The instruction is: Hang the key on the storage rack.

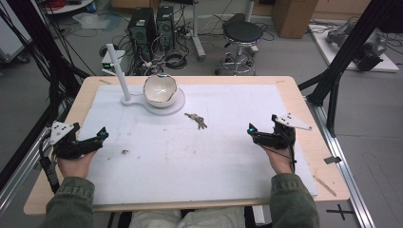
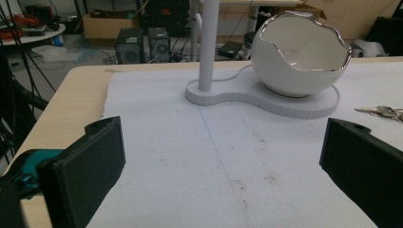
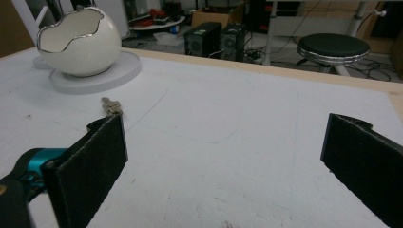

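Note:
A white egg-shaped bowl (image 1: pixel 160 89) with a jagged silver rim sits on a white stand base (image 1: pixel 174 105) that carries an upright post (image 1: pixel 117 66), at the back left of the white mat. A bunch of keys (image 1: pixel 196 120) lies on the mat just right of the base. My left gripper (image 1: pixel 102 135) rests at the mat's left edge, open, with nothing between its jaws. At the right side my right gripper (image 1: pixel 250 129) is open and empty too. The left gripper view faces the bowl (image 2: pixel 299 54) and the keys (image 2: pixel 382 112). The right gripper view has the bowl (image 3: pixel 78 42) and the keys (image 3: pixel 110 106) beyond its left jaw.
The mat (image 1: pixel 209 156) covers most of a wooden table (image 1: pixel 328 171). A small dark speck (image 1: pixel 124 152) lies on the mat near my left gripper. Behind the table stand a stool (image 1: pixel 241 35), computer towers (image 1: pixel 151 26) and cables on the floor. Black frame bars (image 1: pixel 349 42) flank the table.

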